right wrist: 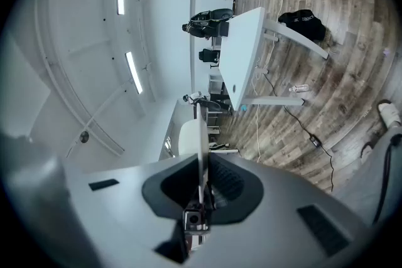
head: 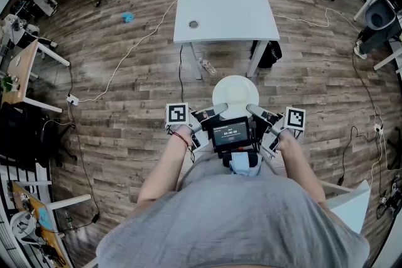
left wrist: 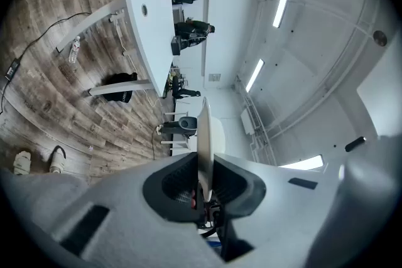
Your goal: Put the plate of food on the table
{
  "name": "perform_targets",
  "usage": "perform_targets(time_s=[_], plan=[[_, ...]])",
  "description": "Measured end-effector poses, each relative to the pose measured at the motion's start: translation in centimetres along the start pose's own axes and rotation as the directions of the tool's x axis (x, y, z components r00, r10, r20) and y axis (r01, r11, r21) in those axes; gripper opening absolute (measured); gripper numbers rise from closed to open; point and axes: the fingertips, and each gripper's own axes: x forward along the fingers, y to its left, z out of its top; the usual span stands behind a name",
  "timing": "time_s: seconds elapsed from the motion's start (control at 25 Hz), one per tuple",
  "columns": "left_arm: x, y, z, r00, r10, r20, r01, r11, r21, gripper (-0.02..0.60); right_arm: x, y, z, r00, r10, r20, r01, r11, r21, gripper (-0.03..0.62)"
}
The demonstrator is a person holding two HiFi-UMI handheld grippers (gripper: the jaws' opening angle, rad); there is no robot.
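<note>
Carry step. Left gripper [head: 215, 112], right gripper [head: 252, 110]: fingers clamped on opposite rims of plate [head: 235, 95], held level between them. Food not discernible. Desk [head: 223, 6] at 12 o'clock, well apart. Next: walk forward, lower plate onto desk.

Strip lights [left wrist: 282, 3] shine over a wood-plank floor [head: 314, 66]
</note>
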Motion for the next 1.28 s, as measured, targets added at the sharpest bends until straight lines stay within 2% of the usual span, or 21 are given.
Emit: perform_targets(time_s=[0.16, 0.44, 0.64, 0.92, 1.28], plan=[[0.5, -0.6, 1.4, 1.000, -0.017, -0.009, 0.018, 0.999, 0.037, 0.052, 1.0, 0.6, 0.9, 1.000, 0.027, 0.000, -0.027, 1.000, -0.014, 0.048], [0.5, -0.7, 1.5, 1.000, -0.015, -0.006, 0.015, 0.999, 0.049, 0.052, 1.0, 0.8, 1.1, 1.000, 0.031, 0.005, -0.031, 0.999, -0.013, 0.048], [0.7, -1.0, 1.3, 0.999, -0.033, -0.008, 0.033, 0.999, 0.039, 0.052, 1.0, 1.3, 1.2, 0.996, 0.080, 0.034, -0.081, 0.996, 0.029, 0.049], [0.7, -0.7, 1.3, 1.000, -0.029, -0.009, 0.029, 0.999, 0.023, 0.052, 1.2, 0.8, 1.2, 0.997, 0.070, 0.043, -0.072, 0.996, 0.054, 0.049], [0.6, -0.8, 1.3, 0.999, -0.032, -0.009, 0.032, 0.999, 0.037, 0.054, 1.1, 0.7, 1.1, 0.998, 0.062, 0.031, -0.063, 0.997, 0.046, 0.049]])
